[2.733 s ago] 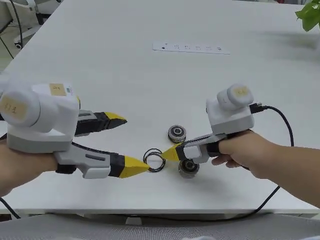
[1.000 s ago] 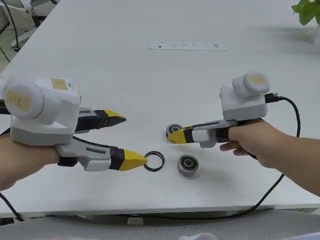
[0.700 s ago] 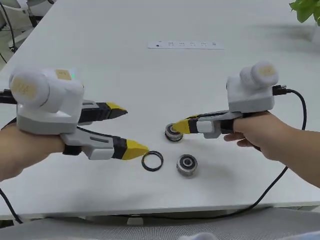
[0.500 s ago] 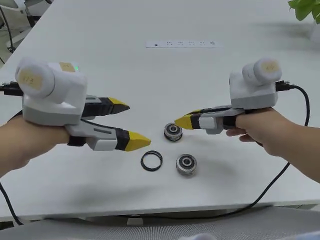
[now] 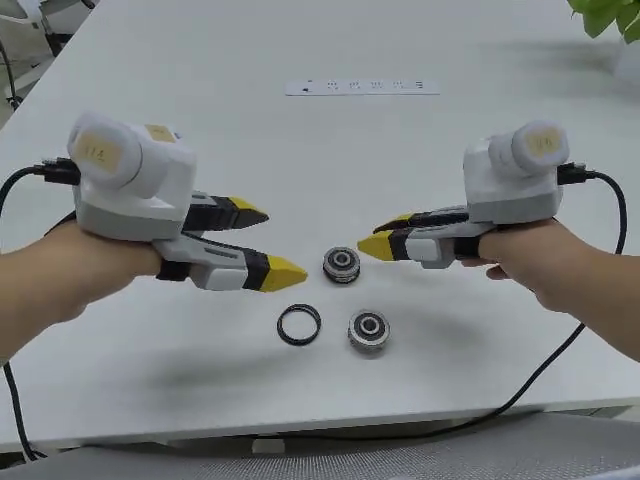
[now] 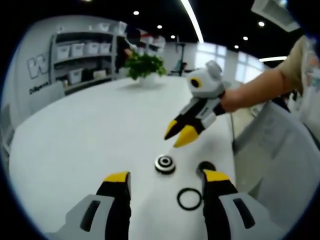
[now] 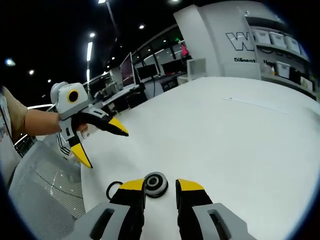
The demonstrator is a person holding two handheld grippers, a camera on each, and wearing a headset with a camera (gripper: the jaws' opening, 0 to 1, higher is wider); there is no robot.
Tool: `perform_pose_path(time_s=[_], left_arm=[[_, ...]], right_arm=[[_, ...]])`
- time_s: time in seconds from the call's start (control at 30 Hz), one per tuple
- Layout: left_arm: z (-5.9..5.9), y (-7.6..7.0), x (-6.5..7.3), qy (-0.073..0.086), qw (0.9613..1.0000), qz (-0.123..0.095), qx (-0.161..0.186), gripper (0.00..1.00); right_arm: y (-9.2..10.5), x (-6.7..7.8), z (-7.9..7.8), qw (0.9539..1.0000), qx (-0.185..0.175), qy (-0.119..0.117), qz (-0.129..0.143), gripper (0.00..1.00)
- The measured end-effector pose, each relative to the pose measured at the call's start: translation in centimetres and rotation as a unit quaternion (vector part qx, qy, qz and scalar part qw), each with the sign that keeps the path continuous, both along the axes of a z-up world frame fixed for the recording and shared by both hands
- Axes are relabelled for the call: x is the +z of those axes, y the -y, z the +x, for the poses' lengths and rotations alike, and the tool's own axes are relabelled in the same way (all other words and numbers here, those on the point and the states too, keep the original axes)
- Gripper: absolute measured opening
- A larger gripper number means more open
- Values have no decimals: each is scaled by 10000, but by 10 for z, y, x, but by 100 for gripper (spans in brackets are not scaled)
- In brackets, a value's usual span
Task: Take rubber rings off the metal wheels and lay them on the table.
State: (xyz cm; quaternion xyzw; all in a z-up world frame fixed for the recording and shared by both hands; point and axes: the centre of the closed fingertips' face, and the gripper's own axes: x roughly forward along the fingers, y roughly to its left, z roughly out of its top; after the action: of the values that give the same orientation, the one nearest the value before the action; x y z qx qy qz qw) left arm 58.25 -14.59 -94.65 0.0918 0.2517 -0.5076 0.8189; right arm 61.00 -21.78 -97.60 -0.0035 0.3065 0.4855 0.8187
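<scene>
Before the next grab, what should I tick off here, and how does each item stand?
1. The left tool is open and empty: ok.
2. The right tool is open and empty: ok.
3. The ring lies flat on the table, apart from both wheels: ok.
4. The far wheel sits ahead of the right tool's jaws, not touched by either tool: ok.
5. Rubber left on the far wheel or the near wheel: cannot tell.

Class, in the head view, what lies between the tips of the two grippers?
A wheel lies between the left gripper and the right gripper, as the head view shows.
</scene>
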Motion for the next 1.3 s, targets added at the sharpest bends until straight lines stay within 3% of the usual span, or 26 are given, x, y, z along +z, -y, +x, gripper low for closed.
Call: perform_pose_path(time_s=[0.57, 0.93, 1.3], left_arm=[[11, 24, -16, -132, 9998, 109, -137, 52], [14, 36, -32, -209, 9992, 278, -206, 46], [13, 49, -39, -229, 9984, 365, -355, 40]], right_arm=[[0, -13, -9, 9988, 334, 207, -294, 21], [2, -19, -12, 9985, 371, 197, -364, 21], [3, -23, -13, 9983, 378, 173, -397, 21]])
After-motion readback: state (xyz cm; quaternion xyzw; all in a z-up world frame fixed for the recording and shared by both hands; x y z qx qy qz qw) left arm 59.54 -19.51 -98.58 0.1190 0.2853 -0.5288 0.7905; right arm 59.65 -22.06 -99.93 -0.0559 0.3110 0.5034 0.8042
